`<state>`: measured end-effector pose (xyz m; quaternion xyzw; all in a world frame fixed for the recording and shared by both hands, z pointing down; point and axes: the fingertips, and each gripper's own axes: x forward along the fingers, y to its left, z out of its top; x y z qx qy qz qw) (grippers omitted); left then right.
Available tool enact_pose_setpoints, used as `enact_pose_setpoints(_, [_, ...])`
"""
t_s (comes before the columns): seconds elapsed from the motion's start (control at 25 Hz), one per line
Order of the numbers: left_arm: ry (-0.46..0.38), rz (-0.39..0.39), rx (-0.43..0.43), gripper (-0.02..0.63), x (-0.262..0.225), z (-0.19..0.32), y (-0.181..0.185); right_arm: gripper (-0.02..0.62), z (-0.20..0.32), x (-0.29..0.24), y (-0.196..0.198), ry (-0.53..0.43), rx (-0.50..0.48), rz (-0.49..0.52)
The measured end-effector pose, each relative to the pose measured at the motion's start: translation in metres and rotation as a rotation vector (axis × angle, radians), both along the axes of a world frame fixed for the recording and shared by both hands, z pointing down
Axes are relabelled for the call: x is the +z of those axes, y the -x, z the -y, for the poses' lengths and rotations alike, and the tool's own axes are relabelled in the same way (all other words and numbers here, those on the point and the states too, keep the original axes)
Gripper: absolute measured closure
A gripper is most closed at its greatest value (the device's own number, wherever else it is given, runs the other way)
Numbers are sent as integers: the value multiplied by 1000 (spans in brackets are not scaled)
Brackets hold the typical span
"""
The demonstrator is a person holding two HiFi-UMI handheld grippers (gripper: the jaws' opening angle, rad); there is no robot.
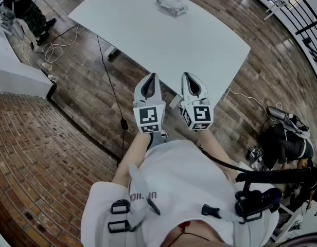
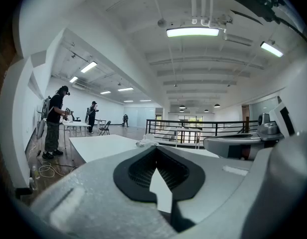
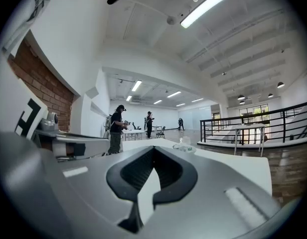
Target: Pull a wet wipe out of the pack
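Observation:
The wet wipe pack (image 1: 171,4), a crumpled pale packet, lies at the far end of the white table (image 1: 148,30). It shows small and distant in the left gripper view (image 2: 146,142) and the right gripper view (image 3: 185,146). My left gripper (image 1: 151,76) and right gripper (image 1: 189,75) are held side by side close to my body, at the table's near edge and far short of the pack. Both point roughly level toward it. The left gripper (image 2: 154,147) and the right gripper (image 3: 152,147) are each shut, tips meeting, nothing between them.
Black cables (image 1: 109,81) run over the wooden floor at the table's left. A brick-patterned floor patch (image 1: 30,153) lies lower left, a dark bag (image 1: 284,138) on the right. People (image 2: 55,121) stand at other tables, and a black railing (image 2: 193,128) runs behind.

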<state>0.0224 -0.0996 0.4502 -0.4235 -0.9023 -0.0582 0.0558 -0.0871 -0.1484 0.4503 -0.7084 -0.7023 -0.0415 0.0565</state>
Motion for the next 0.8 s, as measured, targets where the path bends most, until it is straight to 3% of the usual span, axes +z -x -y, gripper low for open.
enact_pose_setpoints(0.28, [17,11,8,604,6,-43,3,589,-40,17,6,-17,7,15])
enact_pose_setpoints(0.6, [22,9,159,604,9,-204,21,589,-217,27,5,-33,65,-20])
enact_pose_setpoints(0.8, [-25,12,252,604,19,-267,47,589,-300,21,44,-63,142,13])
